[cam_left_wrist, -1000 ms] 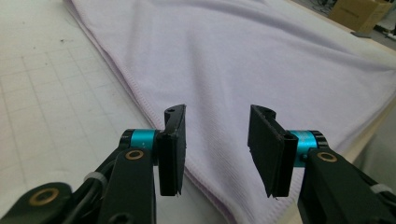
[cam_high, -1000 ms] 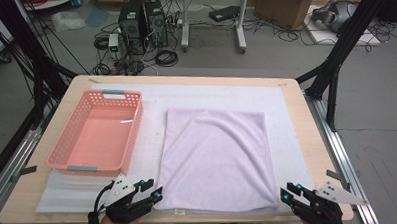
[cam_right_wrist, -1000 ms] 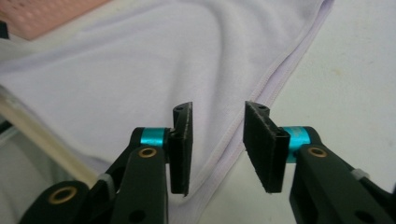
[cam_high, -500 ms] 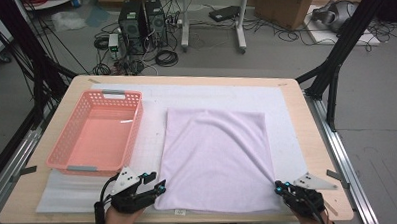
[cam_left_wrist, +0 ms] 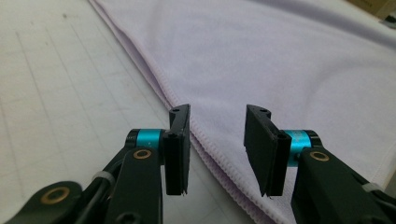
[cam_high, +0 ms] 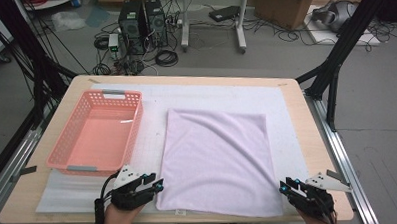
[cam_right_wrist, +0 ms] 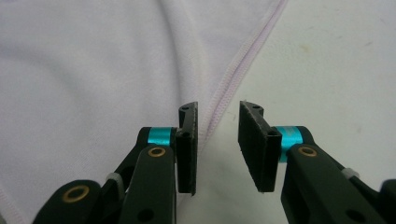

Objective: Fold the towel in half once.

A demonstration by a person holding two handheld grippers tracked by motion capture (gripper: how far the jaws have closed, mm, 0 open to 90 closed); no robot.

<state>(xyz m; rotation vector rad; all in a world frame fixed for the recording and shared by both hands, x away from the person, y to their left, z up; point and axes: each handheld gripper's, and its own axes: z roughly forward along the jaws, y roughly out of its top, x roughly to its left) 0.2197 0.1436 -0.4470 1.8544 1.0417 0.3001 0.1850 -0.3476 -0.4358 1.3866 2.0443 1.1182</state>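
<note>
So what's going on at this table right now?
A person holds a two-jaw gripper in each hand at the near edge of a lavender towel spread flat on the table. The left gripper sits at the towel's near left corner, the right gripper at its near right corner. The left jaws have just been closing and the right jaws opening; both stand apart over the towel's hem, pressing on nothing. A pink basket sits empty to the left.

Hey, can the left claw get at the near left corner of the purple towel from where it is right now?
Probably yes. The left claw sits right at the towel, its jaws apart over the hemmed edge, with only bare mat around it. The basket lies off to the side.
</note>
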